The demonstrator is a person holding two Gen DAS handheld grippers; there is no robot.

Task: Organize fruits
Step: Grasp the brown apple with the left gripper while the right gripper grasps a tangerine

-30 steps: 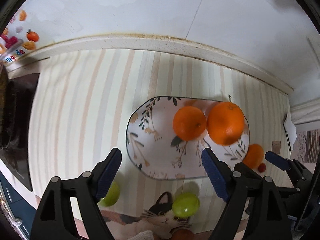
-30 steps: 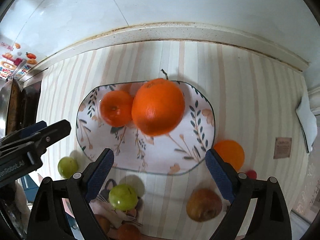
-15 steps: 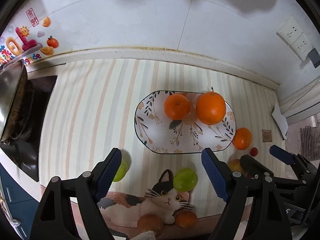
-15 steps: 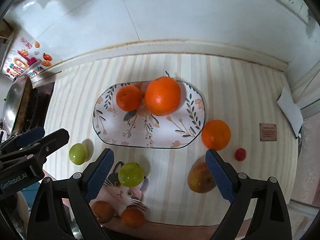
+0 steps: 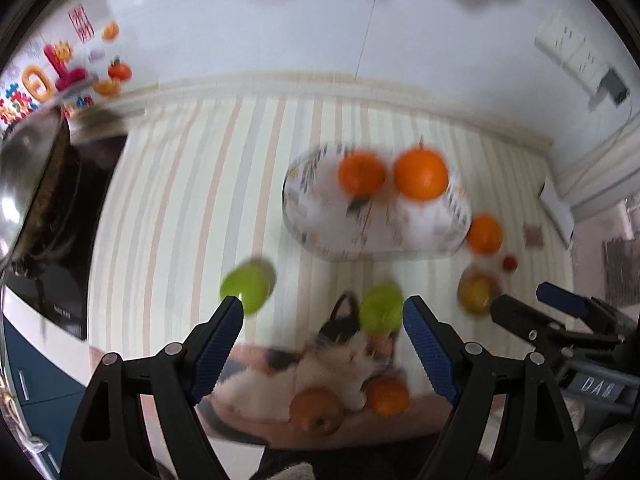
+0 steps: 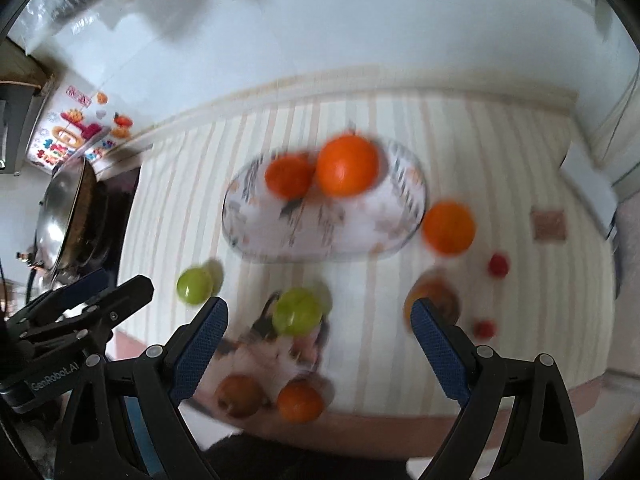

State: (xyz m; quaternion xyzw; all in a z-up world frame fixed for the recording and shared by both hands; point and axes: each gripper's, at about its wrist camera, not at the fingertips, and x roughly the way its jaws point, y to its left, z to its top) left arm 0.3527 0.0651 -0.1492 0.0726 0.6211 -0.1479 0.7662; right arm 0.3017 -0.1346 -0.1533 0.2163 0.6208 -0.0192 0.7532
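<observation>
Both views are motion-blurred. A floral oval plate (image 5: 424, 228) (image 6: 360, 228) on the striped counter holds a small orange (image 5: 361, 173) (image 6: 289, 176) and a large orange (image 5: 421, 174) (image 6: 347, 165). A third orange (image 5: 484, 234) (image 6: 449, 227) lies right of the plate. Two green fruits (image 5: 246, 287) (image 5: 380, 309) (image 6: 194, 286) (image 6: 298, 311), a yellow-brown fruit (image 5: 477, 293) (image 6: 434, 300), and two fruits at the front edge (image 5: 317, 410) (image 5: 387, 397) (image 6: 239, 395) (image 6: 300, 401) lie nearer. My left gripper (image 5: 323, 330) and right gripper (image 6: 318, 334) are open, empty, high above the fruits.
A cat-print mat (image 5: 304, 376) (image 6: 276, 354) lies at the front edge. A stove with a steel pan (image 5: 28, 176) (image 6: 64, 216) is at the left. Small red fruits (image 6: 499, 265) (image 6: 485, 329) lie at the right. A tiled wall with a socket (image 5: 580, 56) stands behind.
Both grippers have pulled back and up from the plate, so more of the counter and fruits shows. Both stay open and empty. The fruits have not moved.
</observation>
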